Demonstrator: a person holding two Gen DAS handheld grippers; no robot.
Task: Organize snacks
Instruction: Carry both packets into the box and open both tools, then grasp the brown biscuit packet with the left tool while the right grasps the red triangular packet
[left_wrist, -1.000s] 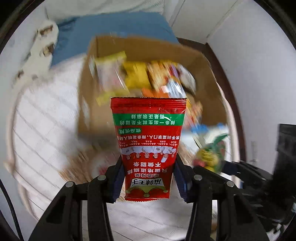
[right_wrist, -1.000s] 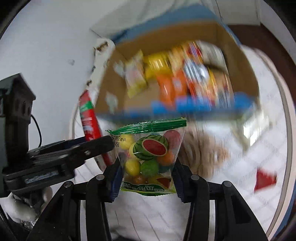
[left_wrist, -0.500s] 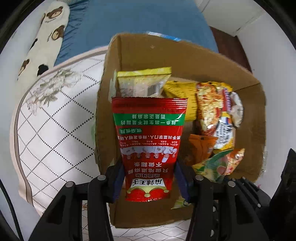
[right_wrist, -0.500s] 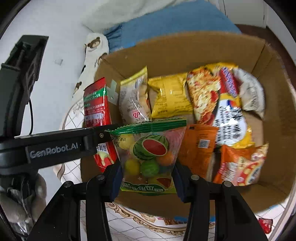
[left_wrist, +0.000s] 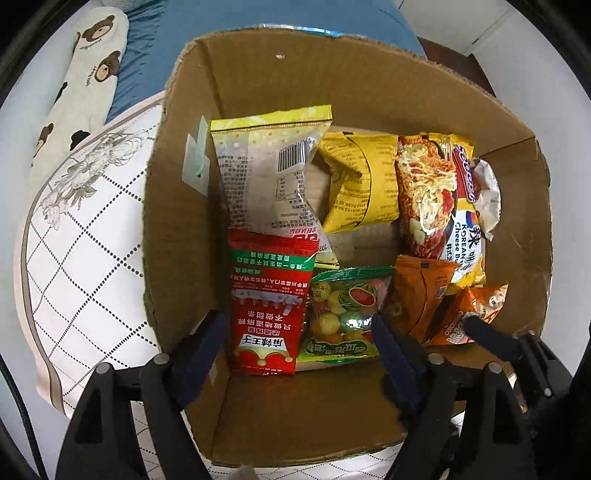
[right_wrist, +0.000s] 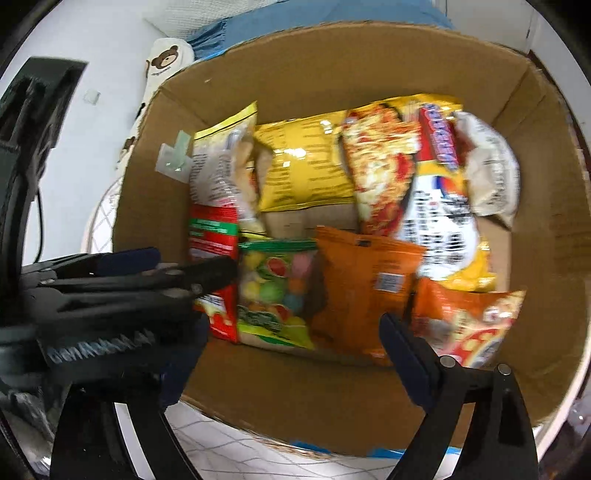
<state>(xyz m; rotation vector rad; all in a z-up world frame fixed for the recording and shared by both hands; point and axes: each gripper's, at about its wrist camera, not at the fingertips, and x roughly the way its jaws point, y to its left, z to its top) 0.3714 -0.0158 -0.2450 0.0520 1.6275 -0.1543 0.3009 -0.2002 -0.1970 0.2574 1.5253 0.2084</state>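
Observation:
An open cardboard box (left_wrist: 177, 229) (right_wrist: 546, 229) holds several snack packets. The red packet (left_wrist: 267, 306) (right_wrist: 214, 236) lies at the box's near left. The clear fruit-candy bag (left_wrist: 345, 315) (right_wrist: 273, 291) lies beside it on the right. My left gripper (left_wrist: 299, 347) hangs open over both, touching neither. My right gripper (right_wrist: 291, 354) is open too, above the candy bag and an orange packet (right_wrist: 362, 288); the left gripper's body covers its left finger.
Further back in the box lie a pale packet (left_wrist: 269, 177), a yellow bag (left_wrist: 358, 181), a noodle packet (left_wrist: 436, 206) and an orange-red packet (left_wrist: 469, 314). The box sits on a quilted white mattress (left_wrist: 74, 258). A bear-print pillow (left_wrist: 81, 85) and blue sheet lie behind.
Both grippers moved over the box and opened. The red packet left the left gripper and the fruit-candy bag left the right; both now lie side by side in the box.

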